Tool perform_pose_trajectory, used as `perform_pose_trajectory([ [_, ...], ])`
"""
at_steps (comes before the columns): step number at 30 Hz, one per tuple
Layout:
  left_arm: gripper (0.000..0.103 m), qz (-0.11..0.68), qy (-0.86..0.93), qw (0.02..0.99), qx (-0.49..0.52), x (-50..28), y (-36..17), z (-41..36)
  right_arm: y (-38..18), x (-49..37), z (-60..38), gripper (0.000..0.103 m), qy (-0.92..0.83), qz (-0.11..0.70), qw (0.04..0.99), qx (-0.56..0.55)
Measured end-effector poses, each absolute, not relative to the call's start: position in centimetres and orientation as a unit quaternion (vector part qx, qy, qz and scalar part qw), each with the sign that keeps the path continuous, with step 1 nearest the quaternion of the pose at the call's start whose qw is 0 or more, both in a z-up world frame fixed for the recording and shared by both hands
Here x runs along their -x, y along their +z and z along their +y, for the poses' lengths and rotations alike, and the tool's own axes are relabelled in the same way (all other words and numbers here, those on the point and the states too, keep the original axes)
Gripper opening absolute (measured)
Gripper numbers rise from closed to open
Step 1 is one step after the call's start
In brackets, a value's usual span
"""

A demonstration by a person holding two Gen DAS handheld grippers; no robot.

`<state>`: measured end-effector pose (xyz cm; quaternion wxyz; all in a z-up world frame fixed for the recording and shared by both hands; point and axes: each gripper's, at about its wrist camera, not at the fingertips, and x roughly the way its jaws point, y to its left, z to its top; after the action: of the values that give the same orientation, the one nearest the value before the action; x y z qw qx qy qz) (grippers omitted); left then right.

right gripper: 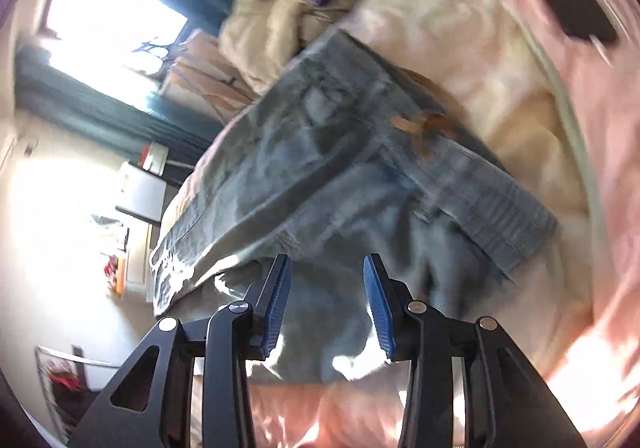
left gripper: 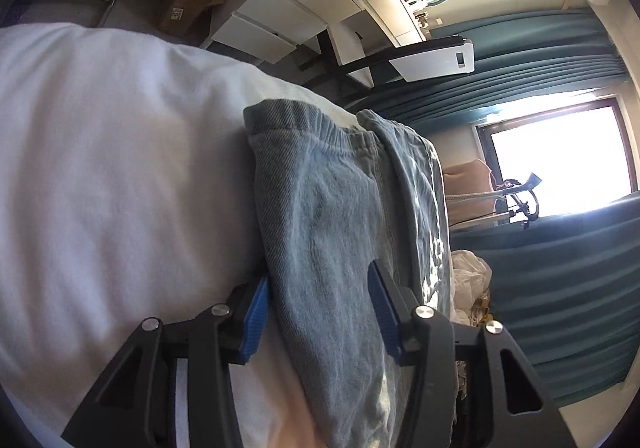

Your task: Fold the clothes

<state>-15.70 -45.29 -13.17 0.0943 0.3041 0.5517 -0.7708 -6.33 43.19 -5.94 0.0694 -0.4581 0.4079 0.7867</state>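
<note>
Two grippers are in view, one per wrist camera, both with blue pads spread wide. Your left gripper (left gripper: 320, 312) straddles the folded denim garment (left gripper: 340, 208): the cloth runs between the pads at the lower centre of the frame, but you cannot tell whether either pad touches it. The elastic waistband (left gripper: 312, 128) ends at mid-frame, and the garment's right edge lies along the edge of the white bedding (left gripper: 100, 168). Open bedding fills the whole left half. Teal curtains (left gripper: 560, 288) occupy the right side.

Your right gripper (right gripper: 326, 300) hovers with nothing between its pads, the denim (right gripper: 320, 168) just ahead at centre frame; this view is blurred. Its waistband runs toward the right. A cream bundle (right gripper: 280, 20) sits at the upper centre, and a dark flat object (right gripper: 572, 0) lies at the upper right on pink bedding (right gripper: 600, 128).
</note>
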Motion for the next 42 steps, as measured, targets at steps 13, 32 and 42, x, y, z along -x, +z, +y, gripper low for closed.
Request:
perform_pose_trajectory([
  [13, 0.001, 0.483, -0.804, 0.13, -0.322, 16.8, -10.9, -45.5, -10.7, 0.6, 50.5, 0.048, 0.65, 0.554, 0.112, 0.508],
  [32, 0.001, 0.434, -0.829, 0.169, -0.309, 20.0, -1.7, -44.4, -0.5, -0.3, 54.3, 0.015, 0.743, 0.552, 0.098, 0.365],
  [42, 0.001, 0.411, -0.842, 0.164, -0.309, 36.1, 1.3, -41.1, -2.5, 17.8, 53.7, 0.015, 0.739, 0.577, 0.111, 0.329],
])
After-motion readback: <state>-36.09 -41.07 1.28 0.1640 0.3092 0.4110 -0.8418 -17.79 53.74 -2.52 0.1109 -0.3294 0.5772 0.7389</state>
